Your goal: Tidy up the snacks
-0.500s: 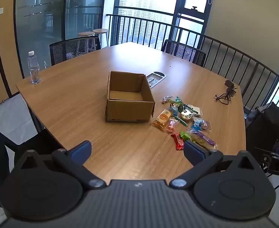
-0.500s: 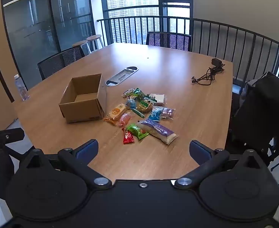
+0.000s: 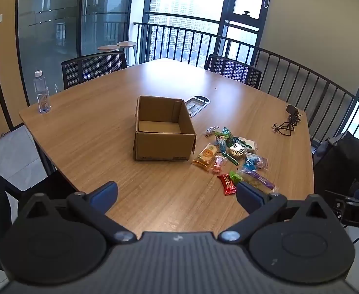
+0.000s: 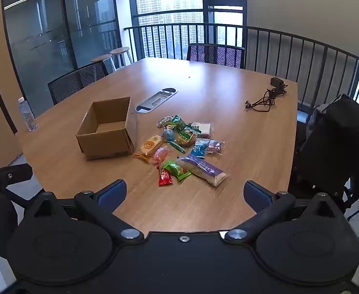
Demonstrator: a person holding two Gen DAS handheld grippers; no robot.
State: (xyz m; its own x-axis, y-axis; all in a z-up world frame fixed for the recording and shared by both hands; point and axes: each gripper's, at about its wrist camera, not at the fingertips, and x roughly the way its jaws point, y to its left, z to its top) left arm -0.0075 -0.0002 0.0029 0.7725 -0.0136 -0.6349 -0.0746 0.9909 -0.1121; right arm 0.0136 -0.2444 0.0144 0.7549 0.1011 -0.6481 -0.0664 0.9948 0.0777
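Brown corrugated cardboard box (image 3: 163, 128), top open and nothing inside it, sits mid-way across your wood-grain conference table (image 3: 101, 132). Just to its right lies the loose pile of wrapped snacks (image 4: 183, 147), its orange packet (image 4: 150, 147) almost touching the box wall and a red bar (image 4: 164, 176) nearest you. Your left gripper (image 3: 177, 192) and right gripper (image 4: 185, 191) both hover at the near table edge, blue-padded fingers spread wide, holding nothing.
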